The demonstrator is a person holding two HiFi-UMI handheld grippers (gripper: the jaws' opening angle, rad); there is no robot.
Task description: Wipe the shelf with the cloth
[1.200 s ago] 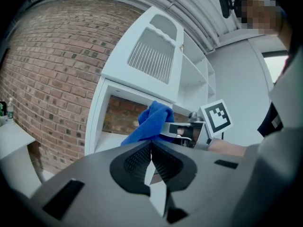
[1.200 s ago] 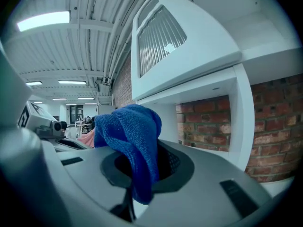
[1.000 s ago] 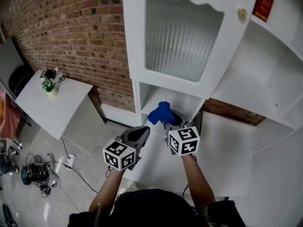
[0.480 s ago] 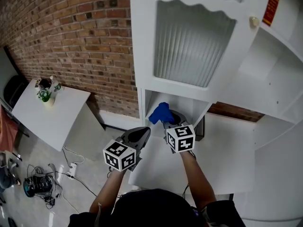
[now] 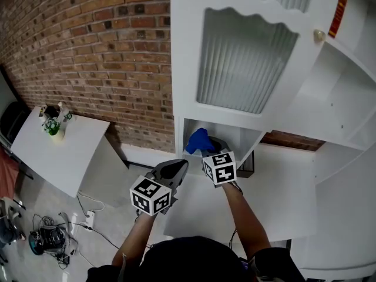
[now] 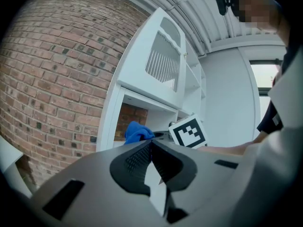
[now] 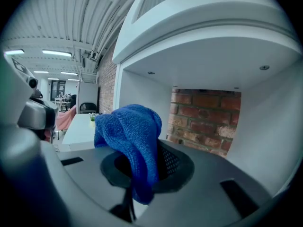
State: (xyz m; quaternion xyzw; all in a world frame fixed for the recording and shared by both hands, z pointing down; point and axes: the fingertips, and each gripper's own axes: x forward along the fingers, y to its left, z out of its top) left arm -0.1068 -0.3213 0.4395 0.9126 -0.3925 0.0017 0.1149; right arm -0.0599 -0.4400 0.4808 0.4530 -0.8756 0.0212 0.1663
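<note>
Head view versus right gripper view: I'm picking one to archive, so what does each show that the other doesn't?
Head view only: the door knob, the red sign and the floor cables. Right gripper view only: the bricks behind the shelf compartment and the ceiling lights. Both: the right gripper shut on the blue cloth, at the shelf compartment's opening.

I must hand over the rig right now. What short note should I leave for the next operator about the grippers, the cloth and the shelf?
Right gripper: shut on the blue knitted cloth, held at the mouth of the white cabinet's open lower shelf compartment.
Left gripper: shut, empty, beside the right one, outside the cabinet.
Done: cloth gripped and brought to the shelf.
Left: press the cloth on the shelf surface and wipe; no contact visible yet.
</note>
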